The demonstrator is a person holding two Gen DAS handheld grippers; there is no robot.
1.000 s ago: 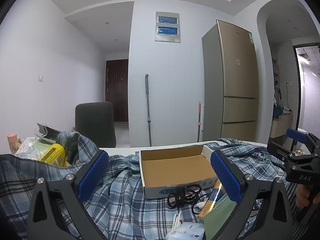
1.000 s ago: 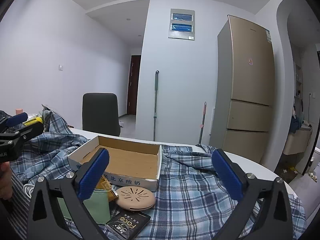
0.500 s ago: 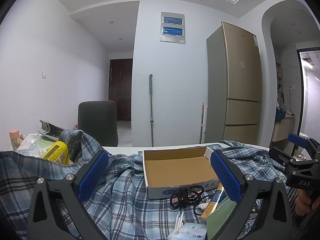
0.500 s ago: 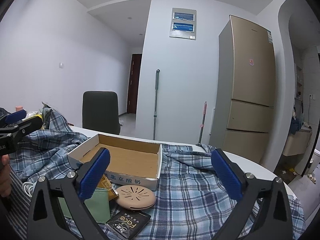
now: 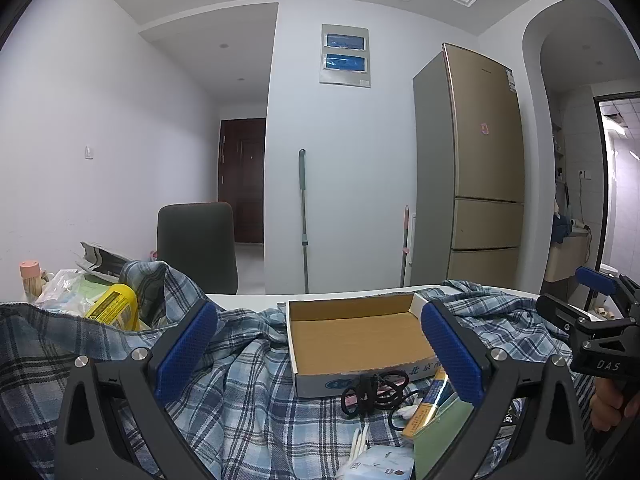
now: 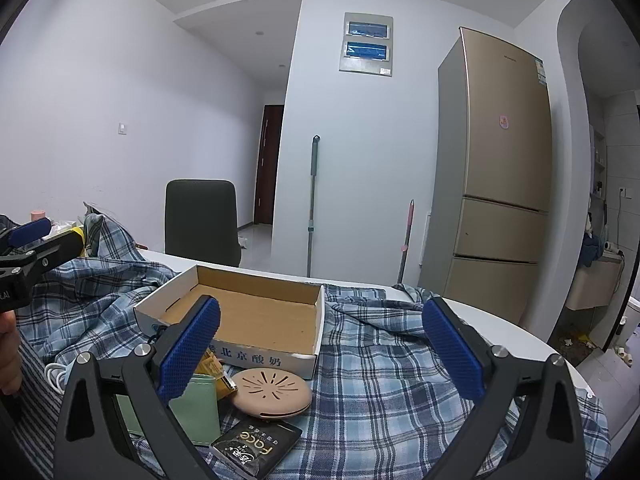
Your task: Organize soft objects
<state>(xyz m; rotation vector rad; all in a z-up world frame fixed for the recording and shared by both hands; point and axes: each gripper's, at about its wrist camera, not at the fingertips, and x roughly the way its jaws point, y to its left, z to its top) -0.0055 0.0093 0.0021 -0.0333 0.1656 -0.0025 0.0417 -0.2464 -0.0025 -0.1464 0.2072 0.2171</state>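
Note:
A blue plaid shirt (image 5: 256, 384) (image 6: 392, 376) lies spread and rumpled over the table. On it rests a shallow cardboard tray (image 5: 356, 336) (image 6: 248, 316) with nothing inside. My left gripper (image 5: 318, 352) hovers open above the shirt, just in front of the tray. My right gripper (image 6: 320, 350) is open too, above the shirt at the tray's right front corner. Each gripper shows at the edge of the other's view, held by a hand (image 5: 608, 410). Neither holds anything.
In front of the tray lie black scissors (image 5: 374, 394), a green pouch (image 6: 192, 408), a round beige disc (image 6: 272, 396), a black sachet (image 6: 256, 446) and a white cable. A yellow bottle (image 5: 114, 308) and bags sit at the left. A chair (image 6: 202, 220) and fridge stand behind.
Both views have tilted slightly upward and shifted a little, so the table sits lower in frame. Both grippers stay open and the objects have not moved.

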